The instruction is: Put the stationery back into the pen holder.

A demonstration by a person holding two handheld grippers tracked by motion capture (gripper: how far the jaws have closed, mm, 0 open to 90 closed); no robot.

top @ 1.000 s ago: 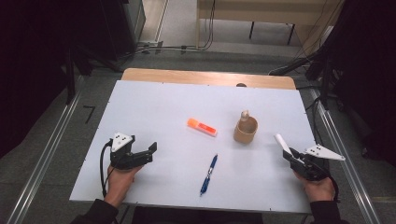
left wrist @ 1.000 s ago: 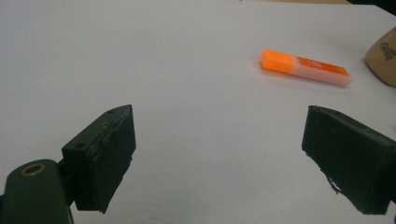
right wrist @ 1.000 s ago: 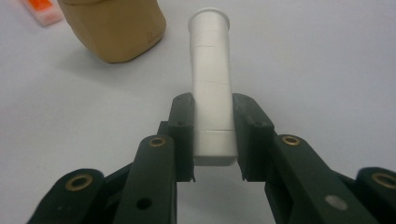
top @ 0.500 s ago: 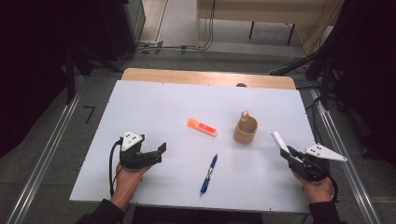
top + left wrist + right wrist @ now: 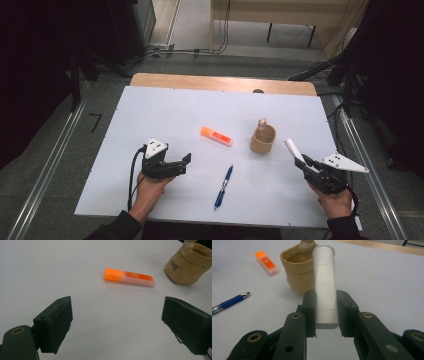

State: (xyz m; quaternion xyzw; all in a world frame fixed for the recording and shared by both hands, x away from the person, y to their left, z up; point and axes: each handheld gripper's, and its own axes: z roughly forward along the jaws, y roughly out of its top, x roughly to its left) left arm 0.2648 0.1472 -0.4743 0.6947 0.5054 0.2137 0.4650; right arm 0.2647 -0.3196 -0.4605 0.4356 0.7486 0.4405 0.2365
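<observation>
— Since a second ago, the left gripper (image 5: 186, 161) has slid inward, jaws apart and empty.
— And the right gripper (image 5: 325, 312)?
— Clamped on the white tube (image 5: 325, 285), long axis aimed straight at the tan cup (image 5: 298, 267) just ahead.
</observation>
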